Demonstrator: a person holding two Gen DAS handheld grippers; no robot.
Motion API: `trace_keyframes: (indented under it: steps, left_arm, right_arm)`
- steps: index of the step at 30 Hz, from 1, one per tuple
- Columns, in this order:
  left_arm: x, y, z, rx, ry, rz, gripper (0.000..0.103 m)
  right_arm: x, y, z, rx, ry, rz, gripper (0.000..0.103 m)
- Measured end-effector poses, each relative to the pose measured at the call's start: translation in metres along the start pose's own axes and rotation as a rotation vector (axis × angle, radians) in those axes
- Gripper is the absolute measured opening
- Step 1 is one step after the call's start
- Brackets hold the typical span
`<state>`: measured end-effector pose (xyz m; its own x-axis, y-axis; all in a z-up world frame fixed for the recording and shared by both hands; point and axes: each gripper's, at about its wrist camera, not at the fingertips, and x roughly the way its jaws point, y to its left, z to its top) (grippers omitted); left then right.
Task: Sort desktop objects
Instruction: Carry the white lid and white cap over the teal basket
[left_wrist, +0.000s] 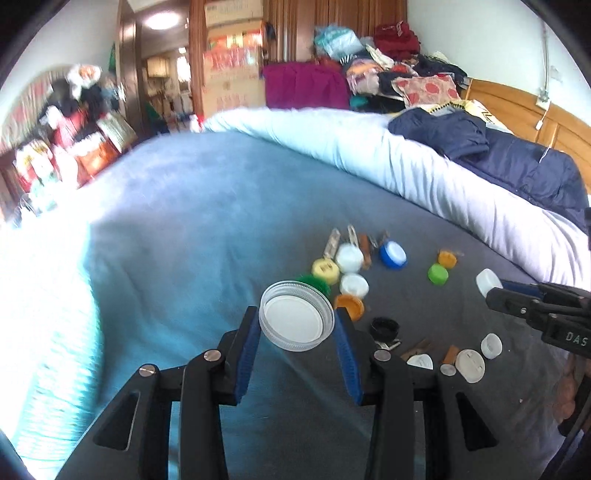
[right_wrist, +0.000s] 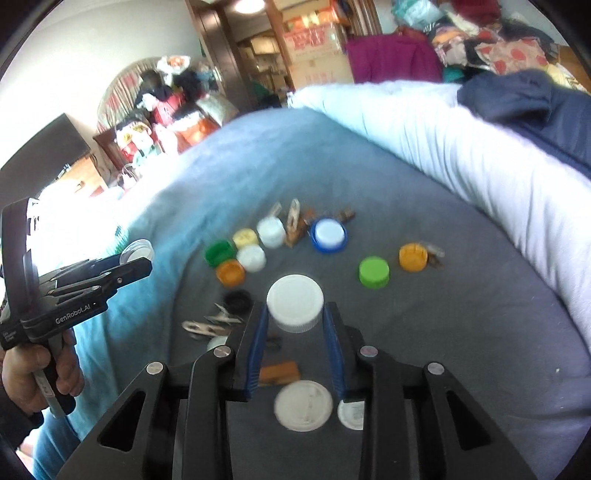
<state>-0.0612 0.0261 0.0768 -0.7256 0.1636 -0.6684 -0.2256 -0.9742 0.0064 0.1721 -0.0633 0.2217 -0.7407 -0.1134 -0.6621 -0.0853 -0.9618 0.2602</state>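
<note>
1. Grippers: we find the left gripper (left_wrist: 297, 328) clenched on a clear lid (left_wrist: 296, 315), pinched between its blue pads and held tilted above the bedspread (left_wrist: 184, 221). The right gripper (right_wrist: 295, 325) is clenched on a white cap (right_wrist: 294, 307), likewise held clear of the fabric.
2. In the right wrist view we see the left gripper (right_wrist: 136, 260) at the left edge, the clear lid (right_wrist: 137, 251) at its tip, and the person's left hand (right_wrist: 37, 376) around its handle.
3. In the left wrist view the right gripper (left_wrist: 493, 286) enters from the right with the white cap (left_wrist: 488, 282) at its tip.
4. Loose items on the grey bedspread: a cluster holding a yellow cap (right_wrist: 245, 238), green cap (right_wrist: 219, 253), two white caps, an orange cap (right_wrist: 231, 272) and a black cap (right_wrist: 238, 300); a blue-rimmed lid (right_wrist: 328, 234) lies near wooden clothespins (right_wrist: 293, 221).
5. Well apart to the right lie a lime cap (right_wrist: 373, 272) and a second orange cap (right_wrist: 413, 256).
6. Below the right gripper we note two flat white lids, touching or nearly so; blur prevents certainty.
</note>
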Motion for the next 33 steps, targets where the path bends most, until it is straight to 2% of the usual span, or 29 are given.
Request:
trace_keyframes:
  steps: [7,18,33]
  left_arm:
    - [-0.058,0.015,0.019,-0.013,-0.091,0.085,0.041]
    - [-0.122,0.074,0.028,-0.089,-0.16,0.18,0.041]
    - [-0.162,0.17,0.011,-0.199,-0.162,0.296,0.041]
  right_arm:
    - [-0.029,0.042,0.021,-0.048,-0.049,0.037,0.029]
    - [-0.048,0.128,0.058,-0.15,-0.097,0.1,0.029]
    - [-0.04,0.253,0.111,-0.273,-0.111,0.204,0.029]
